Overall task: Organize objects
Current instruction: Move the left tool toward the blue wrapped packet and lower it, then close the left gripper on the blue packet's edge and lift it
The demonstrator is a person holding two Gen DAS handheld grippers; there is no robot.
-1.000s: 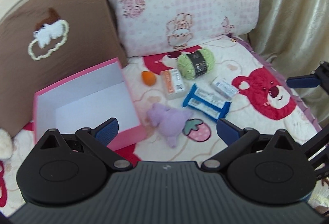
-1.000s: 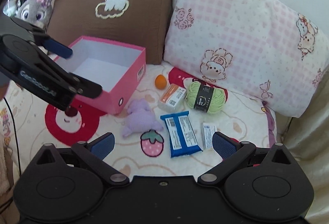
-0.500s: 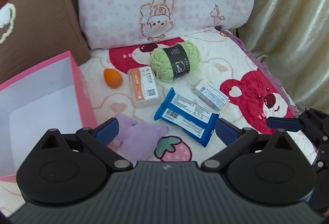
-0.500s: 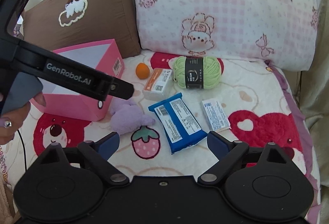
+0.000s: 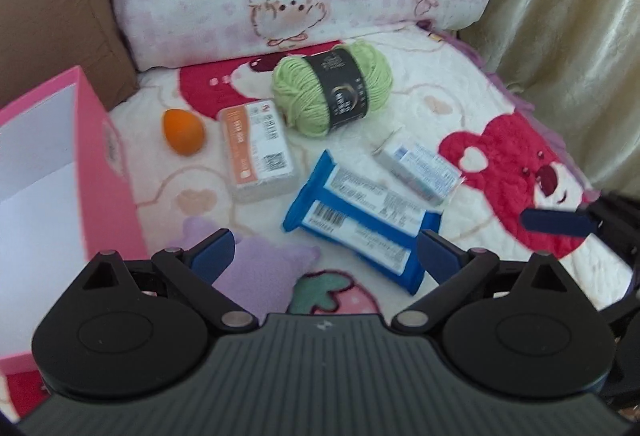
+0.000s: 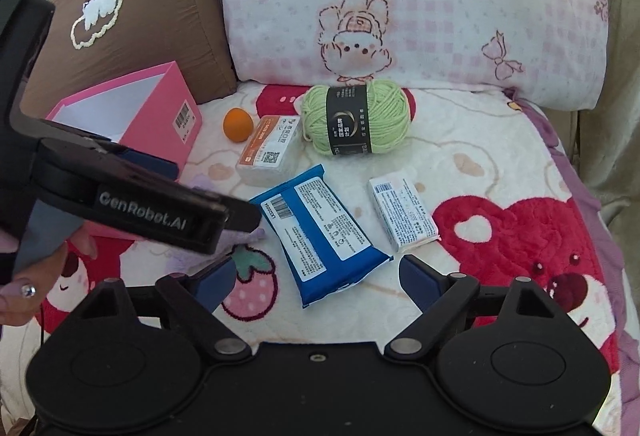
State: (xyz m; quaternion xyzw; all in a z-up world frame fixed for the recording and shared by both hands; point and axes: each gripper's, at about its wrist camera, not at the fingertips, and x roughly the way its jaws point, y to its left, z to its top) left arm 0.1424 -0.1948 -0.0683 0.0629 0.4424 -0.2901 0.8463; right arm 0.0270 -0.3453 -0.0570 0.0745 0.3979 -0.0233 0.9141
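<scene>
On the blanket lie a green yarn ball point(image 6: 356, 119), an orange egg-shaped sponge point(image 6: 237, 124), an orange-and-white pack point(image 6: 269, 151), a blue wipes pack point(image 6: 320, 232), a small white box point(image 6: 402, 213) and a purple plush toy point(image 5: 260, 270). An open pink box point(image 5: 60, 175) stands at the left. My left gripper point(image 5: 325, 256) hangs open over the plush toy and the blue pack's near end. My right gripper point(image 6: 316, 280) hovers above the blue pack's near end; its jaws are closing and its pads touch nothing. In the right wrist view, the left gripper point(image 6: 216, 191) hides most of the plush.
A pink checked pillow point(image 6: 400, 3) and a brown cushion point(image 6: 132, 19) lean at the back. A beige curtain point(image 5: 572, 35) hangs at the right edge. A person's hand point(image 6: 32, 276) holds the left gripper. The blanket point(image 6: 500, 155) has red bear prints.
Both grippers have come down and nearer to the objects. The left one slid right, away from the pink box, over the plush. The right jaws have narrowed slightly.
</scene>
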